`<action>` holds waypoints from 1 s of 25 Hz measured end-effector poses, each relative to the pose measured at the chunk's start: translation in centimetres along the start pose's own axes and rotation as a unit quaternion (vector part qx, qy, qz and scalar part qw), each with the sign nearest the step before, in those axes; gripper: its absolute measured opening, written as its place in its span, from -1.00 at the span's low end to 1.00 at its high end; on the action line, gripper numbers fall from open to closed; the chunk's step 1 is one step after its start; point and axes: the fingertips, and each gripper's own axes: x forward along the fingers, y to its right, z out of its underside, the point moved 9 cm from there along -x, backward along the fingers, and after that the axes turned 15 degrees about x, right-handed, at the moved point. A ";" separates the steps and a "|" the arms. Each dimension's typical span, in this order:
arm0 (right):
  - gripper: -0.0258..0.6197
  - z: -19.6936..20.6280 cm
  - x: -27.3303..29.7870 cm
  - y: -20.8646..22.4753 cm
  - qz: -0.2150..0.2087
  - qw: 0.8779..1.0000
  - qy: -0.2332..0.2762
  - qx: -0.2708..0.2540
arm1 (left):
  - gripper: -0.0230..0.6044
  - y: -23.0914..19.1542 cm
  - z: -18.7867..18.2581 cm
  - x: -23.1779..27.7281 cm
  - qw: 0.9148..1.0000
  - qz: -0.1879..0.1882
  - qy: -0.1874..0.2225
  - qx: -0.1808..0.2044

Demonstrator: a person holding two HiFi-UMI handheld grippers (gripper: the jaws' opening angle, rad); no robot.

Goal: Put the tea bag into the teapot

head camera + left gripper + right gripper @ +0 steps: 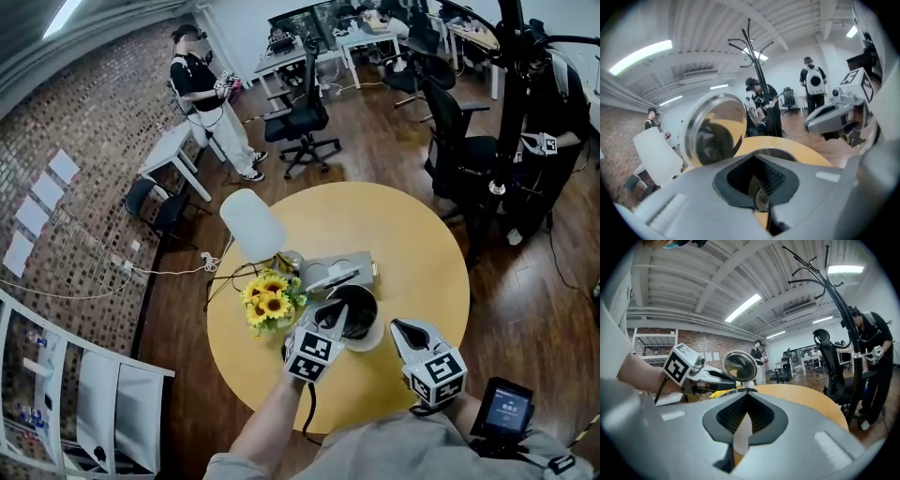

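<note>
A dark teapot (361, 307) stands on a white saucer (380, 340) on the round yellow table (412, 244). Its round glass lid (715, 136) (739, 365) stands upright over the pot's rim (787, 152). My left gripper (339, 317) (754, 157) (733, 379) hovers at the pot's near left side with its jaws shut, tips close beside the lid; I cannot tell whether they touch it. My right gripper (398, 326) (746, 392) (808, 125) is just right of the pot, shut on a white paper piece, the tea bag (740, 432).
Behind the teapot lie a grey tray (339, 272), a bunch of sunflowers (270, 300) and a white lamp (251, 223). A black coat stand (511, 94) and office chairs (305, 122) stand beyond the table. People stand further off in the room.
</note>
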 end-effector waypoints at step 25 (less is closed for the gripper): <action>-0.89 3.6 -1.8 -7.5 0.052 0.999 -0.002 -0.013 | -0.93 7.0 5.4 -9.2 0.947 0.013 0.222 -0.230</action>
